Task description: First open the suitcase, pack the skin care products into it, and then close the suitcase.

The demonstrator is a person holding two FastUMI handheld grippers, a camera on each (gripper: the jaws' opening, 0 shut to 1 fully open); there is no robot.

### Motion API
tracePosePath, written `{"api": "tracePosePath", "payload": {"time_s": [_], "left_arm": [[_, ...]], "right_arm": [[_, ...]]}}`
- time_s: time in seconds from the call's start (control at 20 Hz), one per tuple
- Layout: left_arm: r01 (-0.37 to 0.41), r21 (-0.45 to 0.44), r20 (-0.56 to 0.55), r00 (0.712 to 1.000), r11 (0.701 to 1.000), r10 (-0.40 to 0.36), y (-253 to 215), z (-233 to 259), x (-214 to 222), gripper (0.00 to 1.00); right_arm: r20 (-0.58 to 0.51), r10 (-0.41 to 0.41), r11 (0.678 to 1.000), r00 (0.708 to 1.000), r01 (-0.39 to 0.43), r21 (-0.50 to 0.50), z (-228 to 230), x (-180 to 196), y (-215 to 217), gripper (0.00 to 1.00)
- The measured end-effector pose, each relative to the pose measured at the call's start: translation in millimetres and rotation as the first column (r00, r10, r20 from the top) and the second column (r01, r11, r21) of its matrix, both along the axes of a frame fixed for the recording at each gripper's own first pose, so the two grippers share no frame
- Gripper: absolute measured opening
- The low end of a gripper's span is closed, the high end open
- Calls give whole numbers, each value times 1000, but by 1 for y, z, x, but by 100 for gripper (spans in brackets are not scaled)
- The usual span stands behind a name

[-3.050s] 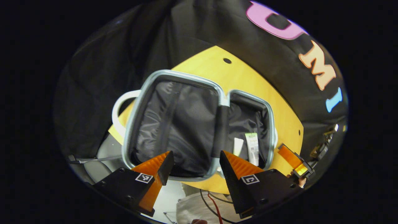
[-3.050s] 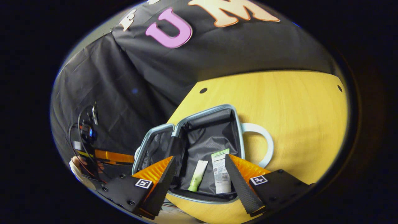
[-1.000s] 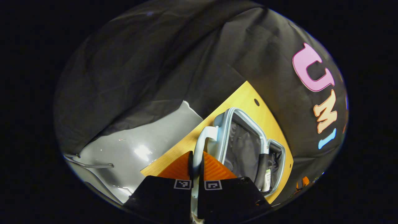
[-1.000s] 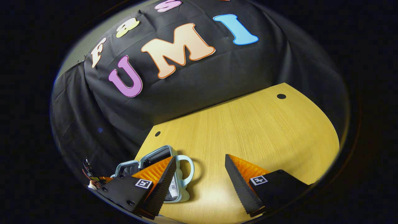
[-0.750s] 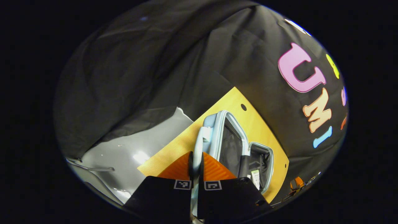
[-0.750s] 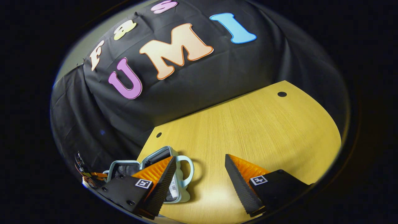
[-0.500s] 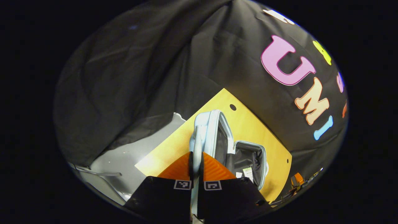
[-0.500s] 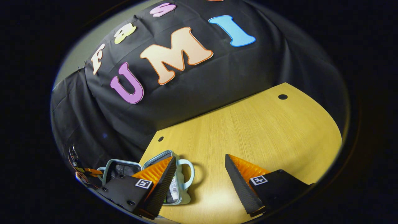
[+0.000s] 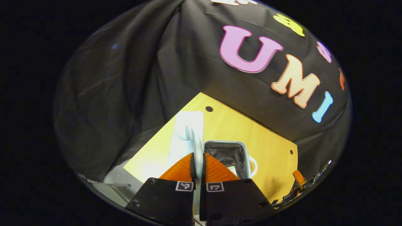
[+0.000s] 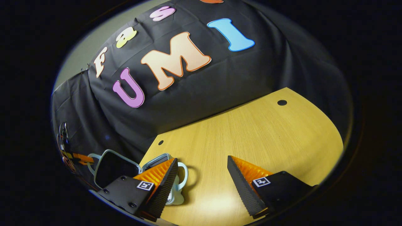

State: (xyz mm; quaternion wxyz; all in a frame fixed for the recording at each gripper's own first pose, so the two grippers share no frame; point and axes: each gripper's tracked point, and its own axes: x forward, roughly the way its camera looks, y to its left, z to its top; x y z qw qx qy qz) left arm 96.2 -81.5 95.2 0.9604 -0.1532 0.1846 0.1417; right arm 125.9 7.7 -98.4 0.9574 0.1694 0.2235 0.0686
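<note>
Suitcase (image 9: pixel 226 153) lid, upright, left gripper (image 9: pixel 198 163) clamped on its handle (image 9: pixel 196 147), right gripper (image 10: pixel 201 171) wide open, empty: risk, lid slipping free and slamming shut.

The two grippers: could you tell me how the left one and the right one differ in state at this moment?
The left gripper is shut on the suitcase lid's handle, both fingers pressing it; the right gripper is open and holds nothing. The left gripper has the lid raised on edge beside the lined base, while the right gripper hangs over bare table, apart from the suitcase. Both point down toward the table.
</note>
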Motion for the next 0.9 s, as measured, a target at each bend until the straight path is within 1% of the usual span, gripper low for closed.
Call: {"api": "tracePosePath", "payload": {"time_s": [0.05, 0.2, 0.45, 0.55, 0.7, 0.9], "left_arm": [[30, 1, 14, 999, 1000, -30, -21, 4, 9, 1], [129, -51, 48, 991, 990, -127, -81, 7, 37, 1], [241, -120, 57, 970, 963, -236, -146, -14, 77, 1], [287, -157, 45, 958, 945, -284, -174, -28, 97, 1], [331, -206, 15, 942, 921, -335, -207, -60, 122, 1], [353, -209, -75, 924, 912, -375, -235, -104, 157, 1]], "right_arm": [[2, 9, 1000, 1000, -9, -5, 0, 0, -1, 98], [2, 36, 999, 999, -36, -2, 2, -6, -5, 98], [-21, 53, 999, 998, -54, -2, -2, -14, -17, 98], [-23, 56, 998, 998, -56, -1, 1, -17, -19, 98], [-16, 44, 999, 999, -44, 8, 6, -18, -22, 98], [-15, 44, 999, 999, -43, 18, 8, -17, -20, 98]]}}
